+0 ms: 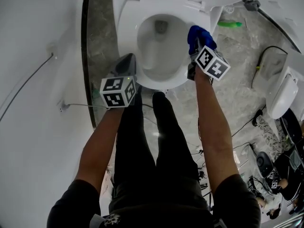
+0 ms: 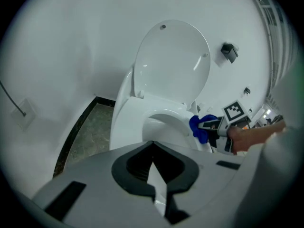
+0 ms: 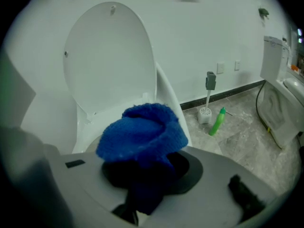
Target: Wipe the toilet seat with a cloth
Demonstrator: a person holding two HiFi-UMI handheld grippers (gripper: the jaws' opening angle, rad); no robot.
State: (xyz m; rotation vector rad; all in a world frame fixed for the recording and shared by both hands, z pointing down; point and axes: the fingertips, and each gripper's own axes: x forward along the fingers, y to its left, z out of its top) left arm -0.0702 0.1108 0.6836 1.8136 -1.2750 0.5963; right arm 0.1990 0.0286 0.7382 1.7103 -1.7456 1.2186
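Seen from above, a person stands at an open toilet with a claw in each hand. The right claw [image 1: 196, 46] is clamped on a bunched blue cloth [image 1: 199, 34], which sits at the right side of the white toilet seat [image 1: 127, 42], toward the hinge end; whether it presses on the seat or hangs just above it cannot be told. The left claw [image 2: 152, 151] has its jaws together with nothing between them and hangs by the front left of the bowl. The lid [image 3: 109, 56] stands upright against the wall. The wiping step seems to be in hand on the right side of the ring. The next move likely calls for laying the cloth flat on the seat and sweeping it round the front to the left side. The raised lid closes off the back, and the left claw and the person's legs [image 1: 156, 141] crowd the front. On the stone floor to the right stand a toilet brush [image 3: 207, 101] and a green bottle [image 3: 217, 122], well apart from the seat, with loose cables [image 1: 247, 122] further off.
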